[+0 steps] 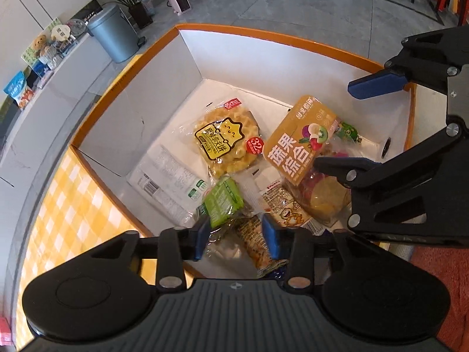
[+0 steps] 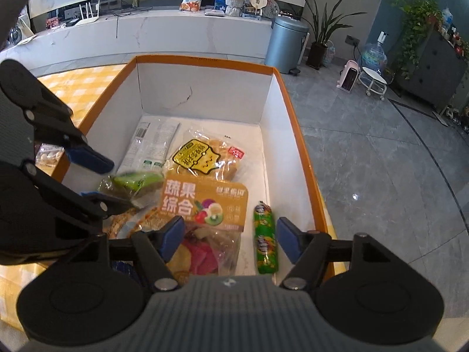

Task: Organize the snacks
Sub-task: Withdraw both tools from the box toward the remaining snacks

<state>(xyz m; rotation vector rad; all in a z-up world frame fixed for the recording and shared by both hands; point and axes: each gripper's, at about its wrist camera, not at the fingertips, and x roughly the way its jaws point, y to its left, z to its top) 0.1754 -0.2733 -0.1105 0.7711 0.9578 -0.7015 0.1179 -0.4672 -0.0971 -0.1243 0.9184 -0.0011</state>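
- Yellow checked cloth [image 1: 67,205] covers the table at far left; the box [image 1: 187,58] stands on it, so the snacks are being collected in one open container instead of lying about the tabletop.
- White walls and an orange rim mark the box; its top is open, which lets both tools reach straight down from above.
- Flat white packet [image 1: 167,182] lies against the left wall on the floor of the box, label side down, taking little room there.
- Waffle pack [image 1: 225,143] lies flat beside it toward the middle, face up.
- Green wrapped snack [image 1: 224,202] sits just ahead of the left gripper [image 1: 236,239]. The fingers stand moderately apart with nothing pinched between them; a clear wrapper lies below the gap. Judgement: either a release just made or a grasp being lined up; which cannot be told.
- Orange fruit-crisp bag [image 1: 299,146] rests tilted on other packets right of centre, its clear lower part showing coloured crisps.
- Green sausage stick [image 2: 265,240] lies alone on the box floor near the right wall, lengthwise.
- Right gripper [image 2: 231,240] hovers low over the bag's clear end and the sausage stick, fingers spread wide, gripping nothing.
- Risk noted: the two tools work close together inside one box and could knock each other.
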